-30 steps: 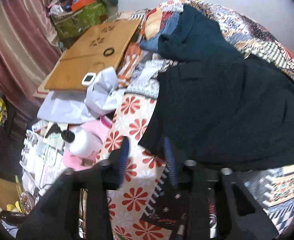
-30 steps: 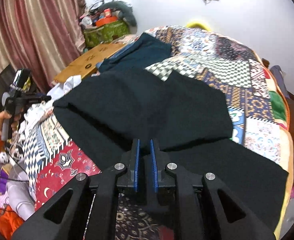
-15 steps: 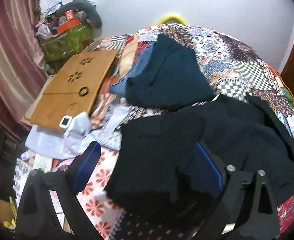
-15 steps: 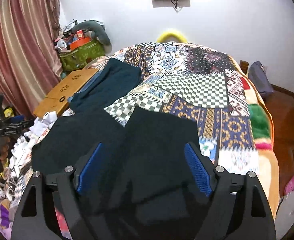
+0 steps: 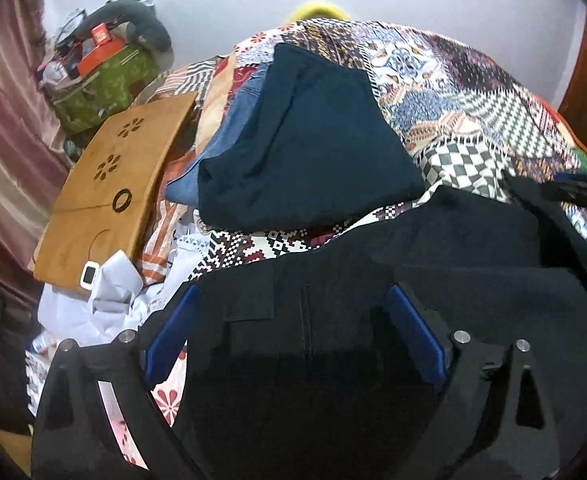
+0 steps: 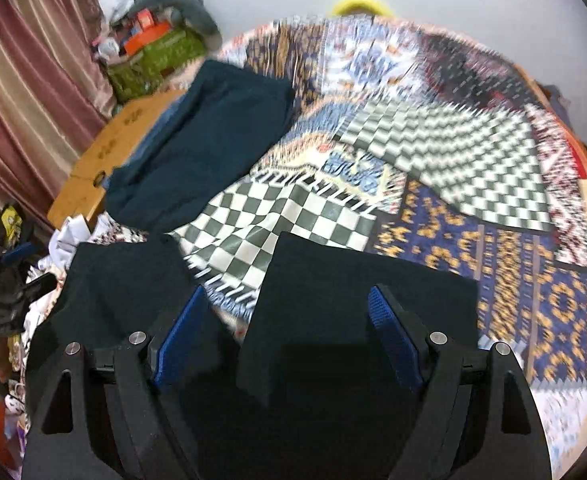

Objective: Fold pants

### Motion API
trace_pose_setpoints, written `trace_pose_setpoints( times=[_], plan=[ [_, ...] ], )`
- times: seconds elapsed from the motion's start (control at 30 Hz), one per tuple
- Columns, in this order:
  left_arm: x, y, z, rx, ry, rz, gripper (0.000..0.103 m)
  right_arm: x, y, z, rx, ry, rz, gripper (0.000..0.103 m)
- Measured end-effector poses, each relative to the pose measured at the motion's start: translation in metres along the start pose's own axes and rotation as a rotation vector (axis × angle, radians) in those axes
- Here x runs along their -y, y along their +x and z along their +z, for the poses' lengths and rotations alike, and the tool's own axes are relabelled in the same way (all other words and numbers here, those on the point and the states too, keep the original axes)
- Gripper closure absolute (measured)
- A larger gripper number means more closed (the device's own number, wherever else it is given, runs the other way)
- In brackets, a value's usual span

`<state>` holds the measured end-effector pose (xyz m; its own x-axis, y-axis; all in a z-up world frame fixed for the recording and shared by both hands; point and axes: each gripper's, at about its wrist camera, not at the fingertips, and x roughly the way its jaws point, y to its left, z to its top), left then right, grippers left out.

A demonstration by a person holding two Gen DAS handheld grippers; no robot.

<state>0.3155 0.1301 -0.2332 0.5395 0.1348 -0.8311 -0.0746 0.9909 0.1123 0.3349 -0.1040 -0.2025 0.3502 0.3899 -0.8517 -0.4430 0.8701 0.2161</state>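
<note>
The black pants (image 5: 433, 280) lie spread on the patchwork bedspread (image 5: 473, 100). In the left wrist view my left gripper (image 5: 293, 332) is open, its blue pads on either side of the waist part with a pocket flap. In the right wrist view my right gripper (image 6: 289, 332) is open above the two leg ends of the pants (image 6: 353, 288), with the checkered bedspread (image 6: 293, 216) showing between the legs. Neither gripper holds cloth.
A folded dark teal garment (image 5: 305, 140) lies on blue jeans (image 5: 221, 148) further back on the bed. A wooden lap desk (image 5: 109, 192), crumpled white paper (image 5: 109, 292) and a green bag (image 5: 105, 88) stand at the left. The left gripper shows at the right wrist view's left edge (image 6: 9, 280).
Both grippers opened from shut or nearly shut a second ago. They have moved forward and low over the pants since half a second ago.
</note>
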Motion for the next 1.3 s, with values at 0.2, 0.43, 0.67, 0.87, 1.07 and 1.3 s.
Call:
trace_pose_setpoints(
  times=[0.2, 0.43, 0.67, 0.87, 1.07, 1.3],
  plan=[
    [0.009, 0.009, -0.001, 0.001, 0.053, 0.015, 0.008, 0.013, 0.039, 0.006, -0.080, 0.021, -0.026, 0.047],
    [0.014, 0.008, -0.003, -0.005, 0.054, 0.015, 0.008, 0.014, 0.032, -0.001, -0.019, -0.023, -0.085, 0.082],
    [0.025, -0.013, -0.005, 0.007, 0.079, 0.009, 0.008, 0.030, -0.028, -0.015, 0.088, 0.037, -0.053, 0.090],
    [0.050, -0.038, -0.006, 0.034, 0.103, -0.050, 0.008, 0.054, -0.136, -0.048, 0.262, 0.090, -0.054, 0.090],
    [0.090, -0.055, -0.014, 0.025, 0.162, -0.099, 0.007, 0.080, -0.222, -0.074, 0.403, 0.134, -0.087, 0.090],
    [0.141, -0.065, -0.034, -0.017, 0.260, -0.155, 0.007, 0.090, -0.279, -0.134, 0.479, 0.160, -0.134, 0.091]
  ],
)
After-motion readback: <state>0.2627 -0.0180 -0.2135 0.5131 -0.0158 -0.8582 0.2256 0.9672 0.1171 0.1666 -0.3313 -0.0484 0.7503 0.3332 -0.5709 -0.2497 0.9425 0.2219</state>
